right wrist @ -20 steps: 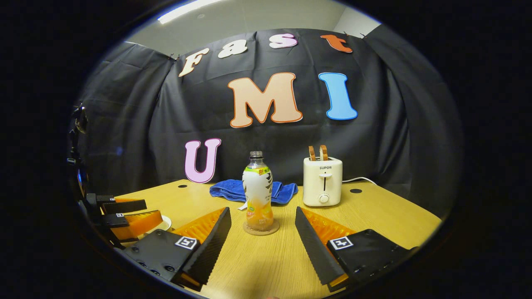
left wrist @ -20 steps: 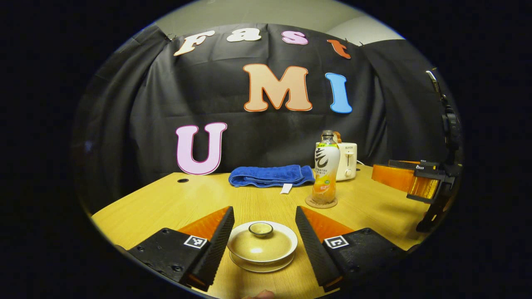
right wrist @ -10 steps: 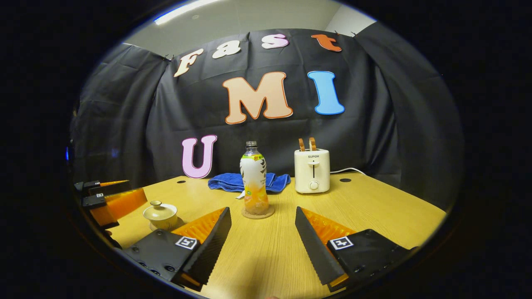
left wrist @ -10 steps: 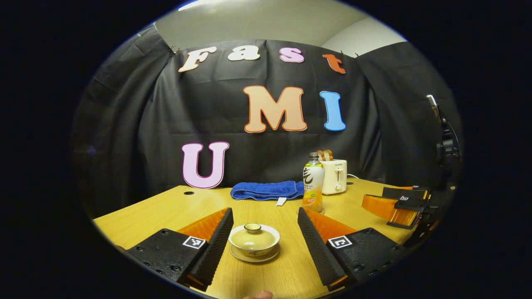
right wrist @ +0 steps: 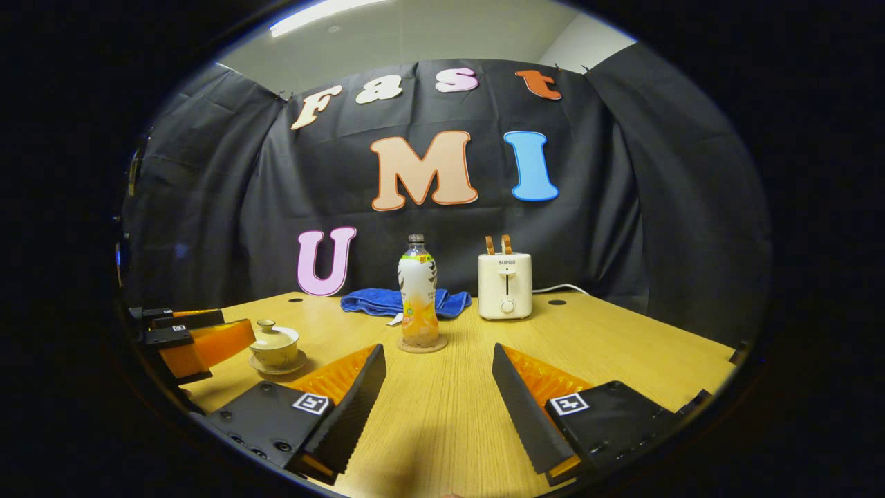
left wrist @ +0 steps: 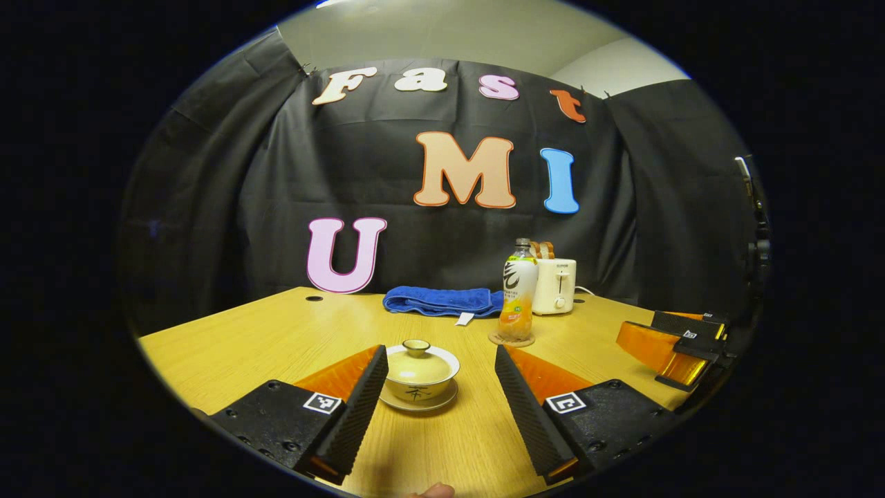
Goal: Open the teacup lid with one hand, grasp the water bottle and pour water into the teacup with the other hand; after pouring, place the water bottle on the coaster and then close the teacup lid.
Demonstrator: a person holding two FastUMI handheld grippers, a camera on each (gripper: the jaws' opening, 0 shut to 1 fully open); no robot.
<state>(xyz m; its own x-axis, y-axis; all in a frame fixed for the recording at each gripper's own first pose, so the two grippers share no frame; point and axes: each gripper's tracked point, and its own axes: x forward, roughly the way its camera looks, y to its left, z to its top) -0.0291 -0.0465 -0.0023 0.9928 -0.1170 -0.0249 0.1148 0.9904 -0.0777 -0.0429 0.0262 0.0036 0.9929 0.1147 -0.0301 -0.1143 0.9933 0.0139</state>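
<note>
Left gripper view looks along the left gripper (left wrist: 435, 377), whose fingers are spread wide above the desk (left wrist: 263, 339) with nothing between them but air; the teacup (left wrist: 418, 377) sits on its saucer (left wrist: 418, 402) just beyond the tips, lid (left wrist: 419, 357) on, nearer the left finger and untouched. This view brings out the dark mark on the cup's side and the knob on the lid, which are too small to make out in the other. Farther back the bottle (left wrist: 517, 294) stands upright on its coaster (left wrist: 511, 339), with the toaster (left wrist: 554, 286) just behind it and a blue towel (left wrist: 442, 301) along the far edge. The right gripper (left wrist: 674, 339) enters from the right edge. Right gripper view, along the same gripper (right wrist: 439, 384), shows its fingers likewise spread and empty, aimed at the bottle (right wrist: 417, 294) on the coaster (right wrist: 422, 344). Here the toaster (right wrist: 505, 286) stands clear to the right of the bottle, two slices poking up and a cord trailing right. The teacup (right wrist: 275, 342) sits near the left edge, just beside the left gripper (right wrist: 200, 339).
</note>
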